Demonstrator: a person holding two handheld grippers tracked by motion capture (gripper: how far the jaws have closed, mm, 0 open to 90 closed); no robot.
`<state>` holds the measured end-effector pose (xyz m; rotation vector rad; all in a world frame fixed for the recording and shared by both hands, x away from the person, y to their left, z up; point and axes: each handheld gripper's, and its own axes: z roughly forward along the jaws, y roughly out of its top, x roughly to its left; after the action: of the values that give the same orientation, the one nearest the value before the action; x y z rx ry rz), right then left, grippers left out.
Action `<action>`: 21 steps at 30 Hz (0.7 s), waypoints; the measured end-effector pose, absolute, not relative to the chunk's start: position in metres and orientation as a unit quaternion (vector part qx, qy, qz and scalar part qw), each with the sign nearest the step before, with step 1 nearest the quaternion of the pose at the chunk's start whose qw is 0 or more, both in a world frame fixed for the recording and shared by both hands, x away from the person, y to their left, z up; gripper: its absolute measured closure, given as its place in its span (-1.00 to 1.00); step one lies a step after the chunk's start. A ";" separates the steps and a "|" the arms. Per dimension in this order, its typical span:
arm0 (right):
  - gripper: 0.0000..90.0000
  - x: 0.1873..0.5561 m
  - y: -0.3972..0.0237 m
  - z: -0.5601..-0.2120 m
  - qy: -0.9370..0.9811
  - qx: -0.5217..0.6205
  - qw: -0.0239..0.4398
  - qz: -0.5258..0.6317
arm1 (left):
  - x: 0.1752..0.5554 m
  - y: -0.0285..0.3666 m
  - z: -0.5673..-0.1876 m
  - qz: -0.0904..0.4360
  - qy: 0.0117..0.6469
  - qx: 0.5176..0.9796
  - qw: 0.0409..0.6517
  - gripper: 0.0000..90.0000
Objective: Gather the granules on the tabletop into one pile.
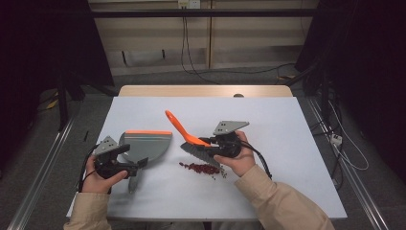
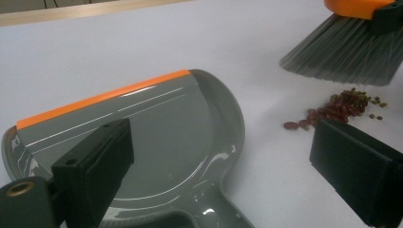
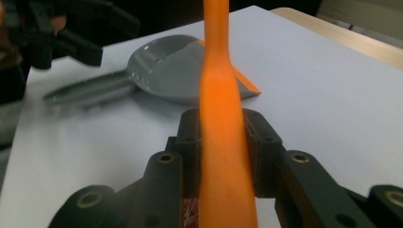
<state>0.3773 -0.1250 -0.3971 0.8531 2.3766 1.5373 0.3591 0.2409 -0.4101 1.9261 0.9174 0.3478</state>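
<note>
The right gripper (image 1: 213, 145) was clenched on the orange handle of the brush (image 1: 191, 140), bristles just above the beans (image 1: 201, 168) at the table's (image 1: 287, 143) near centre. The left gripper (image 1: 136, 165), jaws released, straddled the handle of the dustpan (image 1: 148, 143), left of the beans.

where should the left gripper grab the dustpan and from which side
Probably by its narrow grey handle, the part of the dustpan slim enough for the jaws. It points toward the person, so the left gripper can come from the near edge, jaws straddling it. The wide pan and orange lip look too broad.
</note>
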 end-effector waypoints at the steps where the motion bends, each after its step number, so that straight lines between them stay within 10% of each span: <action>1: 0.59 0.374 -0.122 -0.398 0.791 0.302 0.091 0.524 | 0.359 0.241 -0.410 0.143 0.375 0.786 0.471 -0.84; 21: 0.59 0.363 -0.066 -0.426 0.764 0.383 0.032 0.518 | 0.359 0.241 -0.409 0.144 0.374 0.785 0.472 -0.84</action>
<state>0.3627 -0.0658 -0.4263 1.1805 2.3535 1.5938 0.3588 0.2414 -0.4092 1.9216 0.9160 0.3528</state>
